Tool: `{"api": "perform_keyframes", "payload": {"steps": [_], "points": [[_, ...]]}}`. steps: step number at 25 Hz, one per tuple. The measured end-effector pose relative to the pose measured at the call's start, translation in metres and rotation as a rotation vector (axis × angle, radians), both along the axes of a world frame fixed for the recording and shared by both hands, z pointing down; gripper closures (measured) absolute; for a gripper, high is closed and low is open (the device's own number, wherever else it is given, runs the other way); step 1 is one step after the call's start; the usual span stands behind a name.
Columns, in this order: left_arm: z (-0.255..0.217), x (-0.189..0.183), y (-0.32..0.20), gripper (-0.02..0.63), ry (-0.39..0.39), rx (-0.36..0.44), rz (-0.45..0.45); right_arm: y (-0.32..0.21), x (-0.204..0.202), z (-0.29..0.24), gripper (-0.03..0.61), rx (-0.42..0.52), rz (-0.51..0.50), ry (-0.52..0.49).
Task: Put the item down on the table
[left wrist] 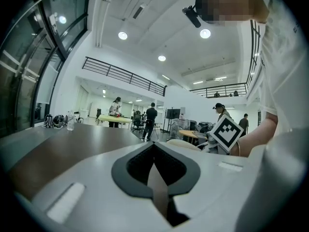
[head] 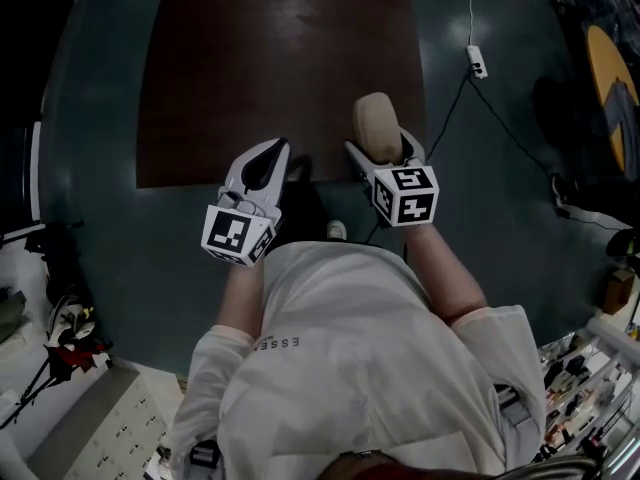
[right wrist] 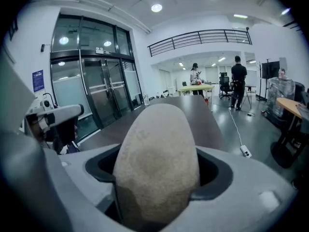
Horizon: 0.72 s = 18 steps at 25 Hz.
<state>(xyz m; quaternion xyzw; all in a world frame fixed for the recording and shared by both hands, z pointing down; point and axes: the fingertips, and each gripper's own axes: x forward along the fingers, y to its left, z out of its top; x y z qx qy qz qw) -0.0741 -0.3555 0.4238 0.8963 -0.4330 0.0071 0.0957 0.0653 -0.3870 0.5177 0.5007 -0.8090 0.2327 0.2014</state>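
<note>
Brown table (head: 270, 68) was noted below, power strip (head: 477, 61) on floor beyond. Beige oval item (head: 376, 123) was clamped by right gripper (head: 384, 154) over table's near edge, base hidden; left gripper (head: 265, 163) closed, empty.

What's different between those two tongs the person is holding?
The right tongs grip a beige oval item; the left tongs hold nothing. The left tongs' jaws meet, while the right tongs' jaws are spread around the item. Both are white with a marker cube, near the brown table's edge.
</note>
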Motion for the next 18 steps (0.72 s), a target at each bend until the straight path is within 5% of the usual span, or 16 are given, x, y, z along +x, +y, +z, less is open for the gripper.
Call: {"api": "perform_keyframes", "payload": {"steps": [14, 18], "points": [[0.064, -0.018, -0.064, 0.604, 0.025, -0.160, 0.040, -0.055, -0.029, 0.127, 0.185, -0.246, -0.062, 0.156], [0.077, -0.030, -0.066, 0.604, 0.027, -0.183, 0.023, -0.054, -0.033, 0.137, 0.184, -0.253, -0.070, 0.189]]}}
